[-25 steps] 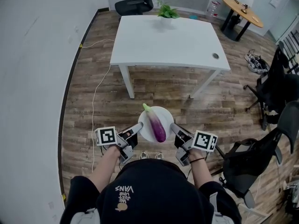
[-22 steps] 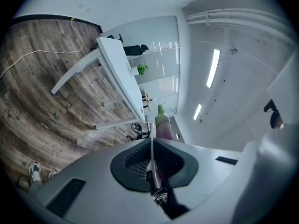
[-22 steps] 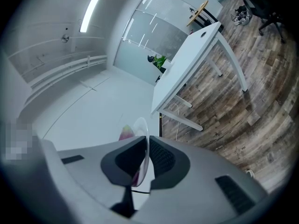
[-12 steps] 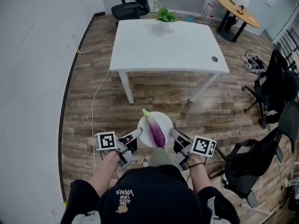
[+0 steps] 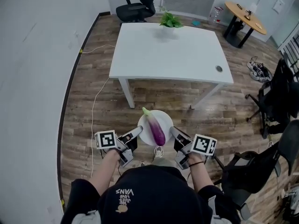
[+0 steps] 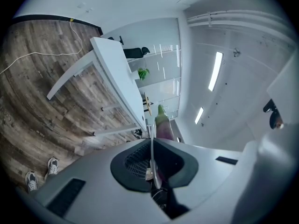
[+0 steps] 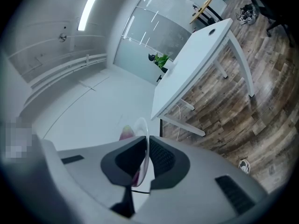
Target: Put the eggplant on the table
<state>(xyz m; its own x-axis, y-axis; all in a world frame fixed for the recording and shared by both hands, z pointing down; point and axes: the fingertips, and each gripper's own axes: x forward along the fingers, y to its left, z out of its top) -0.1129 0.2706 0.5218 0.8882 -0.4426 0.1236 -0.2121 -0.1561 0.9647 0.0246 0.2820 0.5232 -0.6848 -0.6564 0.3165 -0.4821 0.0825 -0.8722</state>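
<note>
Carrying eggplant [image 5: 156, 129] on plate [image 5: 166, 120] | left gripper [image 5: 139, 129], right gripper [image 5: 172, 130] clamped | table [image 5: 173, 50] nearer

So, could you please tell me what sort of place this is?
It looks like an office: a white desk on a wood floor, a black swivel chair behind it, and a small round wooden table in the far corner.

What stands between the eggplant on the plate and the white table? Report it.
Nothing visible. The left gripper and right gripper clamp the plate, eggplant on it; only wood floor lies between it and the white table. A potted plant sits at its far edge.
</note>
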